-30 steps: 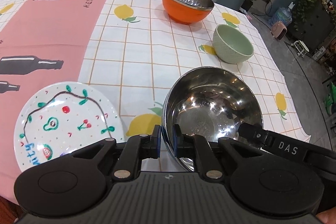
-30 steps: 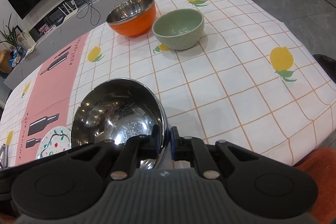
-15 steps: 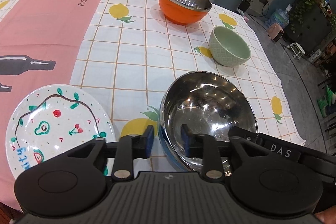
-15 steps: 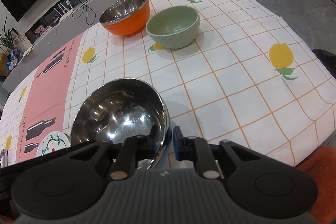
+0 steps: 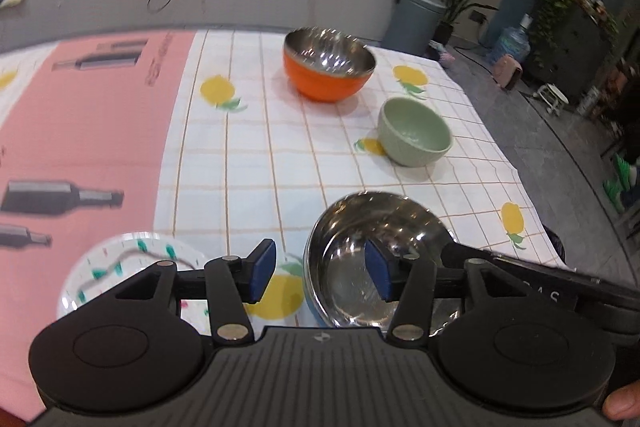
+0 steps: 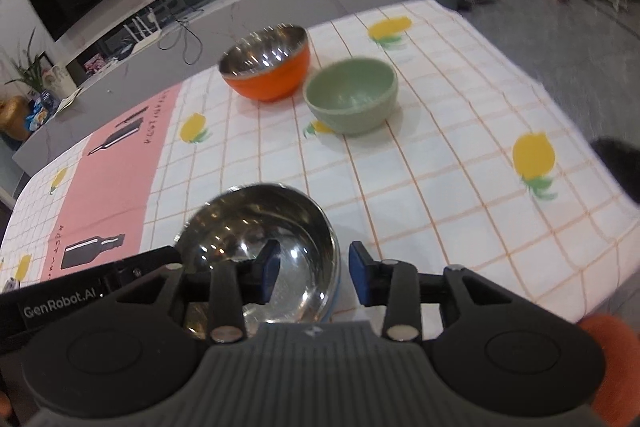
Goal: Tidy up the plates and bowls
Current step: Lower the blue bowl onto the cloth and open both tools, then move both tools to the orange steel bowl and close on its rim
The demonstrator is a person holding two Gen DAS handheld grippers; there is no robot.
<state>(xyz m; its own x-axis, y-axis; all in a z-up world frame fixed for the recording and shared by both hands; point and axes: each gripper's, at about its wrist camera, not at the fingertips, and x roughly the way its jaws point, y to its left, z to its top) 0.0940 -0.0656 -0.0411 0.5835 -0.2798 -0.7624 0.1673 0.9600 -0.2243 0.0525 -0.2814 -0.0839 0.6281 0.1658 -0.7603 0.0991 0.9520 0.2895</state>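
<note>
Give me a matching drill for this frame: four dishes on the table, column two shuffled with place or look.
Things:
1. orange bowl
2. green bowl
3. steel bowl
4. painted plate

Descriptions:
A. flat and white, nearest the pink strip of cloth
B. farthest from the cameras, shiny metal inside
C. rim sits between the pads of both opening claws, no pad pressing on it
D. pale and matte, standing alone between the other two bowls

Pairs: 1-B, 2-D, 3-C, 4-A
</note>
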